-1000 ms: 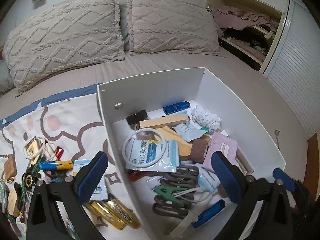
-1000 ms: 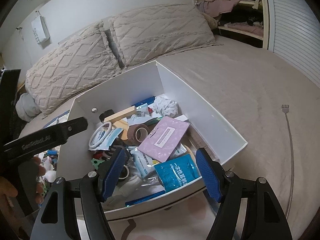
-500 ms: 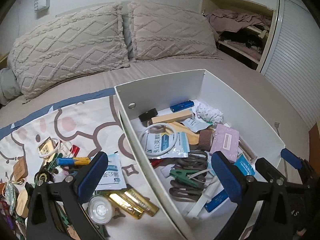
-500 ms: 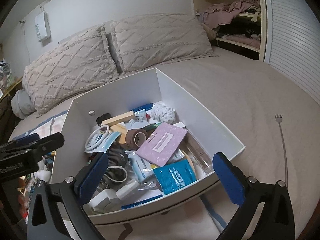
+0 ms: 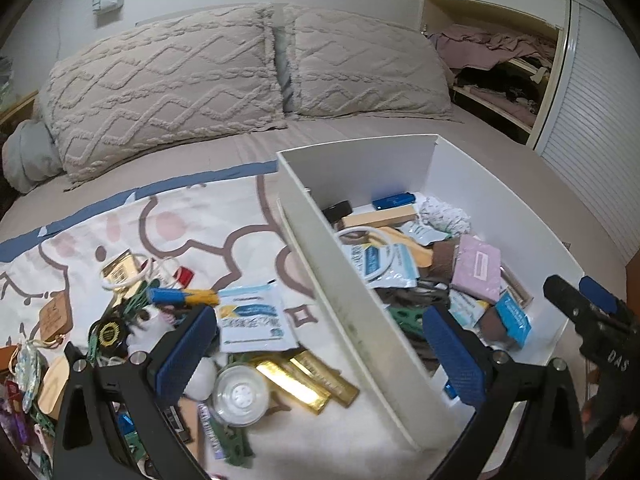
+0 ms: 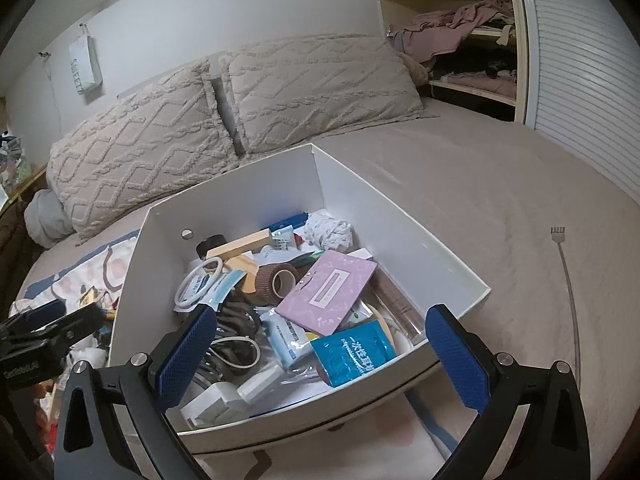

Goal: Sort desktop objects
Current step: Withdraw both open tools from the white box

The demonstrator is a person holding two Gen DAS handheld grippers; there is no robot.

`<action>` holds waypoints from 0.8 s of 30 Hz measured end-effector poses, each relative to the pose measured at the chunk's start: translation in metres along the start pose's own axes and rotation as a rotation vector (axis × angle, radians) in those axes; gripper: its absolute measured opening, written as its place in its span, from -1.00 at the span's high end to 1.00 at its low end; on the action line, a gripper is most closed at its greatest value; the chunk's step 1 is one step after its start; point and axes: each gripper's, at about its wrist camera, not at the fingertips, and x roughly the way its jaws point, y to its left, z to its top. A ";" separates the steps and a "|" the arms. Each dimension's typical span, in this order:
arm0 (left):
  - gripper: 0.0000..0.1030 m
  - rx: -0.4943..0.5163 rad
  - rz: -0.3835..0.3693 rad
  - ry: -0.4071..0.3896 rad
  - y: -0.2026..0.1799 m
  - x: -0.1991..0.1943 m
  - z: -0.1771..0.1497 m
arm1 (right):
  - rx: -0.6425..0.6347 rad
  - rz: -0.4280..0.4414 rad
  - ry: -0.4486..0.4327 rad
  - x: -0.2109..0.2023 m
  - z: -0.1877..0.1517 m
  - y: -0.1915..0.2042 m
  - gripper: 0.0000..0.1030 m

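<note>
Right tool (image 6: 320, 356) spread wider than a second ago, empty, over rigid white box (image 6: 440, 248) mid-bed. Left tool (image 5: 318, 354) open, empty, shifted over glossy gold bars (image 5: 308, 380) on printed blanket (image 5: 192, 216).

This is a bedroom in a home: a wide bed with a taupe sheet (image 6: 460, 184) carries two beige cable-textured pillows (image 5: 168, 92) against a plain white wall (image 6: 200, 12), and beside it an open cream wardrobe niche (image 6: 460, 40) holds crumpled pink and dark clothes next to a white slatted door (image 6: 580, 80).
</note>
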 end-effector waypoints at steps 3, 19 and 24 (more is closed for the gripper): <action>-1.00 -0.020 0.003 -0.001 0.013 -0.006 -0.004 | -0.005 -0.014 0.003 0.001 -0.002 0.001 -1.00; -1.00 -0.052 0.124 -0.087 0.094 -0.063 -0.032 | -0.062 0.049 -0.010 -0.004 -0.009 0.042 -1.00; -1.00 -0.083 0.166 -0.111 0.119 -0.082 -0.044 | -0.087 0.059 -0.031 -0.007 -0.012 0.057 -1.00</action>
